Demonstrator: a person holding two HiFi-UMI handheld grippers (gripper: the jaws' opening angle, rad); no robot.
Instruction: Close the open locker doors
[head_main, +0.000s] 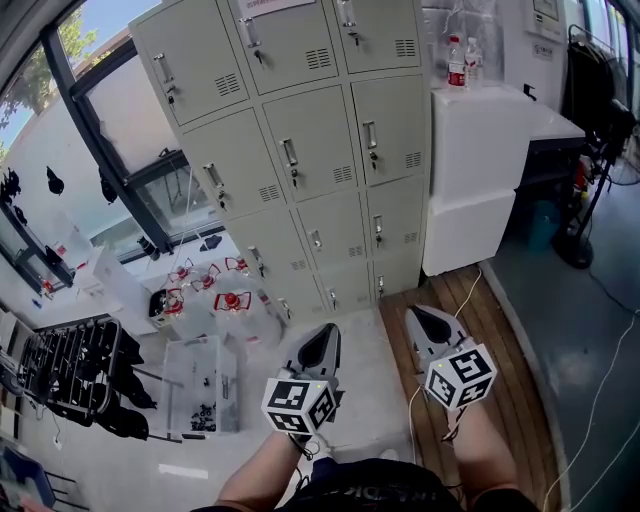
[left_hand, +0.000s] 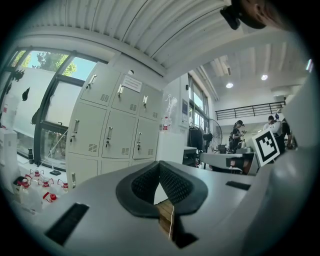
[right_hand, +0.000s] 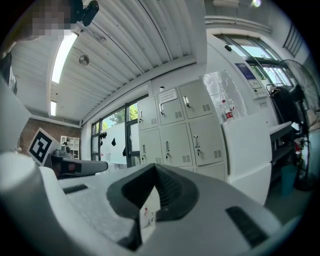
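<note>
Head view shows L gripper (head_main: 325, 337) & R gripper (head_main: 421, 319) level, side by side, both w/ jaws together on nothing, facing lockers (head_main: 300, 150) just ahead, every visible door shut.

The pale floor (head_main: 372, 368) carries a wooden platform (head_main: 505, 340), red-capped bottles (head_main: 232, 300) and a clear bin (head_main: 200, 385).

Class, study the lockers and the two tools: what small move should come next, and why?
Probably just lower the left tool and right tool and stop. Every door in view on the lockers sits flush and shut, and both tools are shut, empty and well short of them.
</note>
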